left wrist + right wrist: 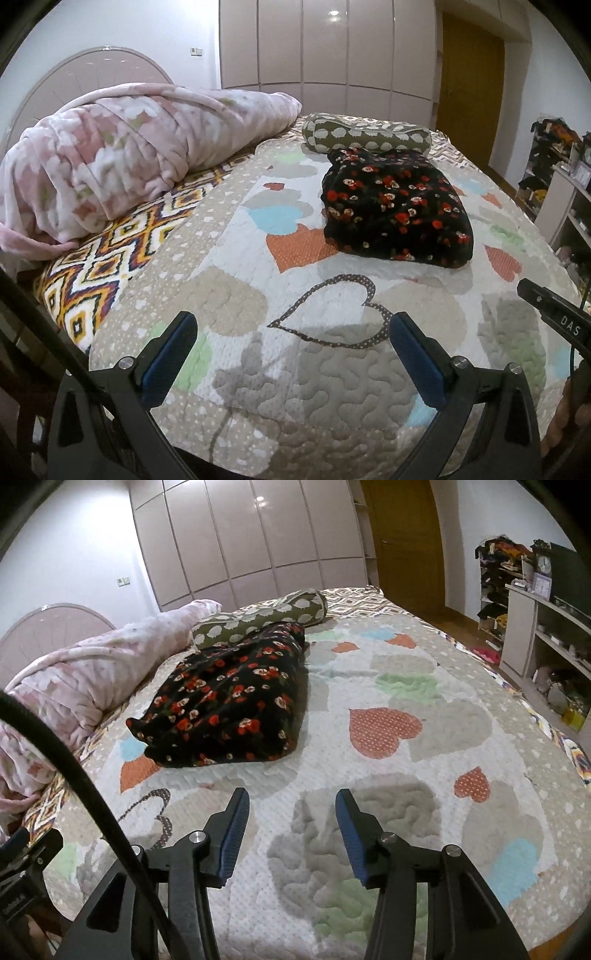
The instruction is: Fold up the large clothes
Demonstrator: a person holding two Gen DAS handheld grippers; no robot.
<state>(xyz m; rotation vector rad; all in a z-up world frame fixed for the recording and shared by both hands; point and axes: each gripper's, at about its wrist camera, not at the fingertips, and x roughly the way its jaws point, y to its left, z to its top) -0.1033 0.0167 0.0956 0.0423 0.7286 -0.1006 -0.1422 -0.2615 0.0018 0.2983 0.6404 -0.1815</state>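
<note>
Both hand-held grippers hang over the near part of the bed, and neither has anything in it. The left hand-held gripper (pixel 293 325) has its jaws spread wide above the heart-patterned quilt (pixel 236 258); the right hand-held gripper (pixel 291 801) is parted too, somewhat narrower, also over bare quilt. The garment, a black floral piece of clothing (pixel 397 208), lies folded into a compact bundle farther up the bed, well apart from both grippers. Its far end touches an olive bolster pillow (pixel 365 134) lying across the bed. To the left sits a bunched pink blanket (pixel 129 147), near the headboard (pixel 81 70). Shelves (pixel 532 620) stand at the far right.
</note>
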